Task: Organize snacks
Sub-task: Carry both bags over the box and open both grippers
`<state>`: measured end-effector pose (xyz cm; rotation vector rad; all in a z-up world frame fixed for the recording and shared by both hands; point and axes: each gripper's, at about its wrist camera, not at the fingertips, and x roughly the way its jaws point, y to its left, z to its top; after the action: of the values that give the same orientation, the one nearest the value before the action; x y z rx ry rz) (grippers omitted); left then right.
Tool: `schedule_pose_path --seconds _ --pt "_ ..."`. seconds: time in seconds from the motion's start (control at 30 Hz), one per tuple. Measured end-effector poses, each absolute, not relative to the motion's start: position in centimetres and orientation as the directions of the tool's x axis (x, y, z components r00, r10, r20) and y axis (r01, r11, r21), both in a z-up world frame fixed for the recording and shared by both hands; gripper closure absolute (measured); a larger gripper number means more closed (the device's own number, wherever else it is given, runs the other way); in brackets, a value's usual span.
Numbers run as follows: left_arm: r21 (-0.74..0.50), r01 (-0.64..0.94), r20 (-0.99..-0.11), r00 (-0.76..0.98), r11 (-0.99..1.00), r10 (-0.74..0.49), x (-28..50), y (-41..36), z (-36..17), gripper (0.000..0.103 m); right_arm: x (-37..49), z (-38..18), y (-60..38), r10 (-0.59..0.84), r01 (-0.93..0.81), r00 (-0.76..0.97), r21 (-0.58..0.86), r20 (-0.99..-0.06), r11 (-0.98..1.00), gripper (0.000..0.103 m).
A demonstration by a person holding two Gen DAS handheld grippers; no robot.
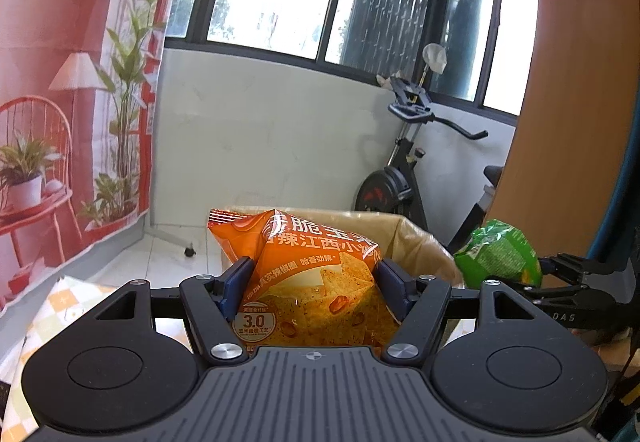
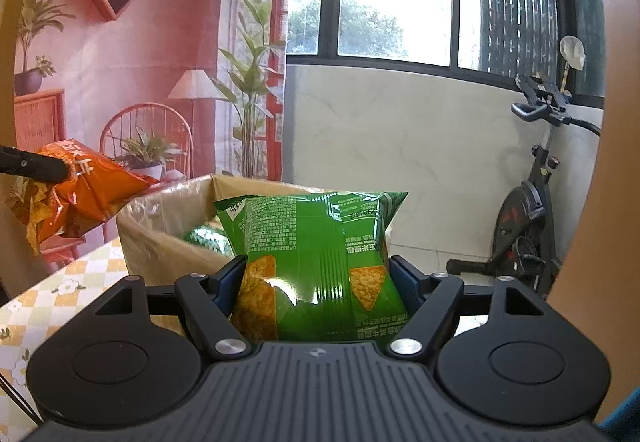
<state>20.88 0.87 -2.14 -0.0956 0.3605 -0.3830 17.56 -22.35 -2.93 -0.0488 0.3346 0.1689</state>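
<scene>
Left tongs [image 1: 316, 282] pinching orange corn-chip bag [image 1: 316, 282] in air just above/before open cardboard box [image 1: 424, 242], right tongs [image 2: 318, 282] pinching green corn-chip bag [image 2: 316, 262] w/ back label showing, same box [image 2: 160, 226] behind on checkered surface [image 2: 52, 306]; another green pack inside box.
</scene>
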Motion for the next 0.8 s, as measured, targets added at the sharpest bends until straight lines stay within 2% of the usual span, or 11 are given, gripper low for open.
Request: schedule_pose_path --seconds 0.33,0.5,0.8 --pt "-0.176 0.368 -0.302 0.863 0.913 -0.406 24.9 -1.4 -1.3 0.033 21.8 -1.0 -21.2 0.209 -0.221 0.935 -0.008 -0.286 0.975 0.027" --pt "-0.175 0.355 -0.322 0.861 0.919 -0.394 28.1 -2.9 -1.9 0.033 25.2 -1.6 -21.2 0.215 -0.213 0.936 0.037 -0.280 0.976 0.027" --pt "-0.128 0.320 -0.383 0.857 0.939 -0.345 32.9 -4.3 -3.5 0.032 31.4 -3.9 -22.0 0.223 -0.208 0.920 0.082 -0.321 0.975 0.027"
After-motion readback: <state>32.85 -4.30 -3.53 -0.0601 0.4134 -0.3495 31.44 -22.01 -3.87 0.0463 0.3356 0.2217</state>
